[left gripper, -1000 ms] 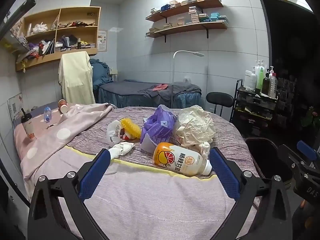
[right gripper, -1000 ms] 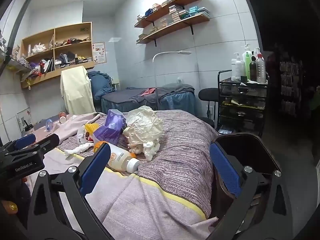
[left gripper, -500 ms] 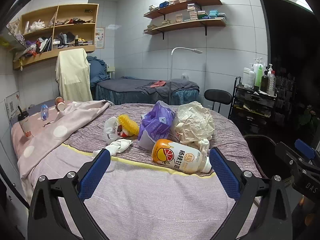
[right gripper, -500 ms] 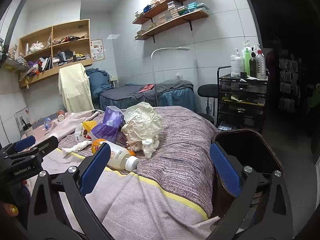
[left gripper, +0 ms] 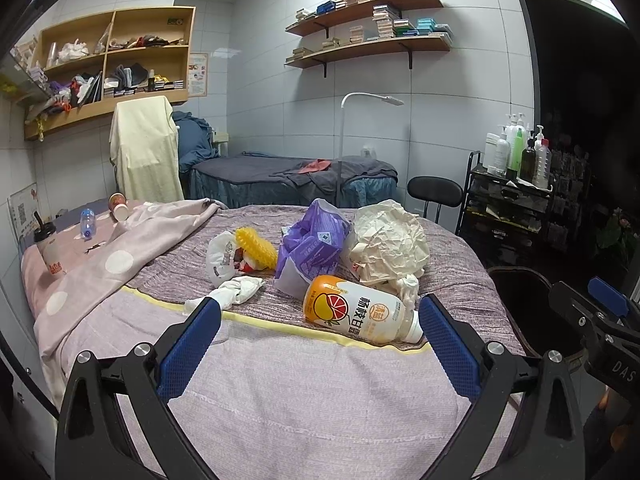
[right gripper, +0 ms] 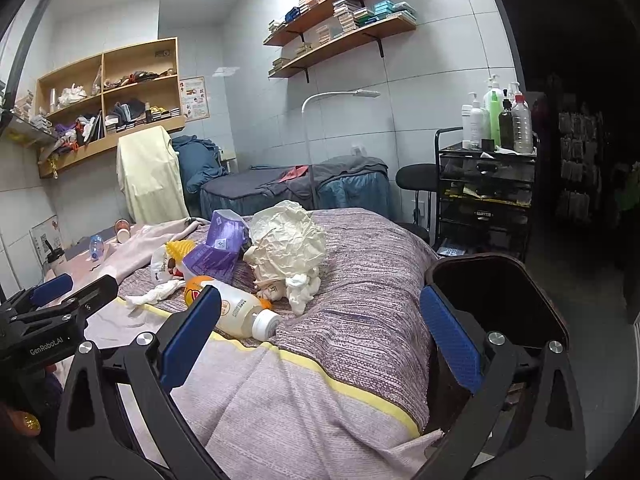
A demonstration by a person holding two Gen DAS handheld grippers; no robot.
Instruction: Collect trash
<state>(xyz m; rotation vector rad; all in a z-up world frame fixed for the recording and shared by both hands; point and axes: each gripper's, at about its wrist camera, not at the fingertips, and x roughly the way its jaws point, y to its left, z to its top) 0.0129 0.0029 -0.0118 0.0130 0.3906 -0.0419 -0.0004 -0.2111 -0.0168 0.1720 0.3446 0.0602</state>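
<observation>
On the bed [left gripper: 280,380]: one juice bottle [left gripper: 360,310], one purple bag [left gripper: 312,244], one paper wad [left gripper: 388,244], one yellow brush [left gripper: 256,246], two cups [left gripper: 120,207].

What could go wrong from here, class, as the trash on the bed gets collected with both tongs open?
1. The juice bottle lies on its side on soft bedding, so it may roll as the left tongs close on it.
2. The crumpled paper leans against the purple bag; lifting one could drag the other.
3. The bin stands beside the bed edge, so a short drop could miss it.
</observation>
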